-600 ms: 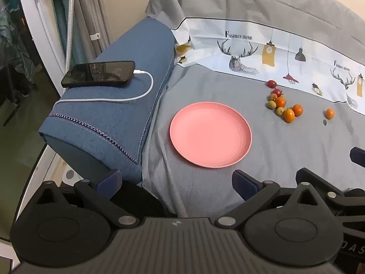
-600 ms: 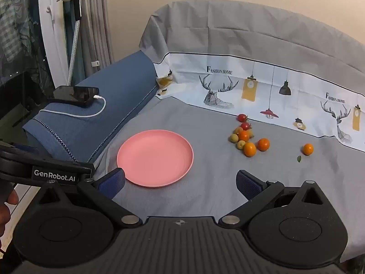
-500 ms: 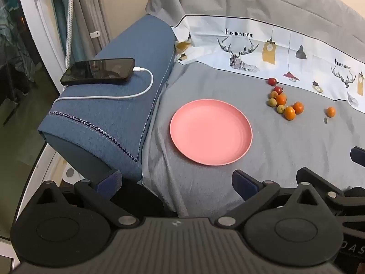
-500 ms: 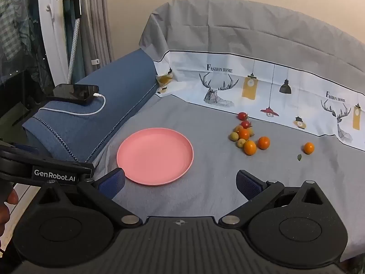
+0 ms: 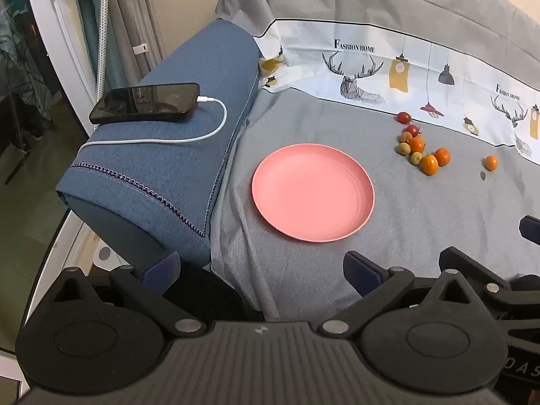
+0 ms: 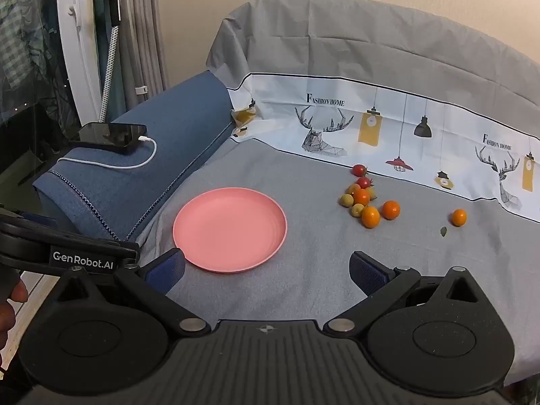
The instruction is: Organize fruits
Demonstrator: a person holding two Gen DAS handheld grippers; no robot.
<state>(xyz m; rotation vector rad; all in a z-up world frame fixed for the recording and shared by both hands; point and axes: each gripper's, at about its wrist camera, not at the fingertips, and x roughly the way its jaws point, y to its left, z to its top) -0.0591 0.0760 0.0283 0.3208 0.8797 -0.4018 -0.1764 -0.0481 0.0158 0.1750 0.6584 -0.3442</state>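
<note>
An empty pink plate (image 5: 313, 191) (image 6: 230, 229) lies on the grey sheet. To its right sits a cluster of small fruits (image 5: 418, 150) (image 6: 366, 199): red cherry tomatoes, orange kumquats and yellow-green ones. One orange fruit (image 5: 491, 162) (image 6: 458, 217) lies apart, further right, with a small leaf (image 6: 443, 231) near it. My left gripper (image 5: 261, 268) hangs open near the sheet's front edge, left of the plate, nothing between its fingers. My right gripper (image 6: 266, 270) is open too, just in front of the plate, holding nothing.
A blue padded armrest (image 5: 175, 155) at the left carries a black phone (image 5: 145, 103) on a white charging cable (image 5: 189, 135). A printed white band (image 6: 388, 125) runs along the raised grey backrest. Curtains and a window frame (image 6: 72, 50) stand far left. A hand (image 6: 10, 300) shows at the edge.
Both views have shifted slightly: the plate and fruits sit a little higher in frame than before. Both grippers stay open and nothing on the sheet has moved.
</note>
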